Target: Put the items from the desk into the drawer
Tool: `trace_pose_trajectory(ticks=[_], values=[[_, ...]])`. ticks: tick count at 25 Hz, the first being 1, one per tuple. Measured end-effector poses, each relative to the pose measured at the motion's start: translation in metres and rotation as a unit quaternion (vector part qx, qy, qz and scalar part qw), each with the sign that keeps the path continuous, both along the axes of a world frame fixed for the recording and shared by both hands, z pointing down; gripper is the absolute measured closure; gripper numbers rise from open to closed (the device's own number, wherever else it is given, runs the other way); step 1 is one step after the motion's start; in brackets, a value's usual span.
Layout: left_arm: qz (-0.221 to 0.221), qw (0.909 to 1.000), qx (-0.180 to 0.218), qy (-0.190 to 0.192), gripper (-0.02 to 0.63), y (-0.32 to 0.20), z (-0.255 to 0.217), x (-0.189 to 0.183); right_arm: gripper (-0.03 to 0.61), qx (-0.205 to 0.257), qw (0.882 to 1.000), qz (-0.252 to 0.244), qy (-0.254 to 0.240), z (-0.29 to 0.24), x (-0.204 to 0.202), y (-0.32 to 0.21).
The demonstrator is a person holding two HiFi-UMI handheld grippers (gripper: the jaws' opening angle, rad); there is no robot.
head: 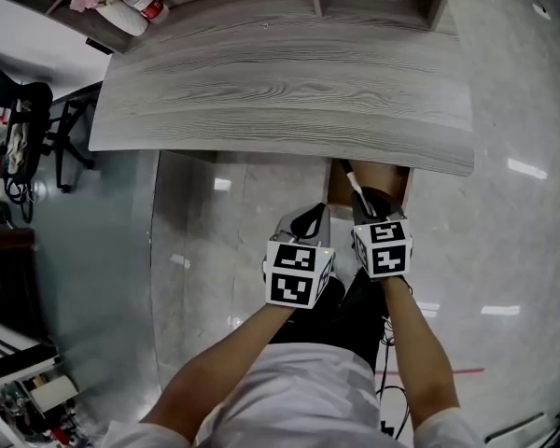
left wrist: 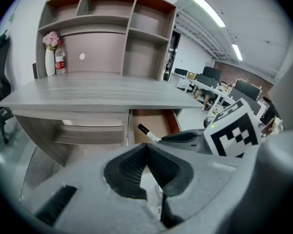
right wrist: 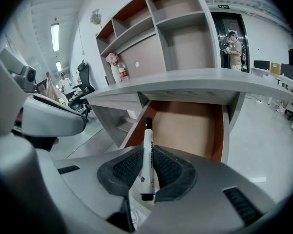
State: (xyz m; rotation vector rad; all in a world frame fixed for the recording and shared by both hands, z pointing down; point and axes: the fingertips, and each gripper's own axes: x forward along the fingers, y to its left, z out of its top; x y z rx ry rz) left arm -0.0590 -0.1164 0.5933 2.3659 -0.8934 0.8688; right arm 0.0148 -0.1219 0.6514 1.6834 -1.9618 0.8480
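The right hand-held gripper (right wrist: 147,150) is clamped on a white marker (right wrist: 147,135) with a black cap. The marker's tip points into the open drawer (right wrist: 190,126), just above its near left edge. The drawer's brown bottom lies bare, and the tabletop (head: 280,91) front edge overhangs its rear. The left hand-held gripper (left wrist: 146,152) hangs just beside the right one, its jaws pressed together with nothing between them. Polished floor (head: 504,250) spreads open to the right.

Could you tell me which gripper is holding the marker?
The right gripper: its fingers clamp a white marker aimed at the open drawer, while the left gripper is shut on nothing.
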Motion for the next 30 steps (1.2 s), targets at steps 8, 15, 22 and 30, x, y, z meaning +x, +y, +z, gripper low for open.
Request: trace_pose_trajectory(ticks=[8,15,22,30], values=[[0.009,0.9999,-0.007,-0.003,0.612,-0.004,0.009,-0.003,0.528,0.000,1.000,0.004,0.004,0.016,-0.003,-0.017],[0.014,0.9998,-0.010,-0.002,0.612,-0.009,0.013,-0.003,0.528,-0.015,1.000,0.001,0.004,0.024,-0.006,-0.023],[0.011,0.9999,-0.011,0.002,0.612,-0.013,0.010,-0.007,0.522,-0.045,0.999,-0.006,0.026,0.032,-0.008,-0.023],[-0.001,0.9999,-0.014,0.009,0.612,-0.012,0.002,-0.011,0.518,-0.058,0.998,-0.017,0.022,0.026,-0.010,-0.015]])
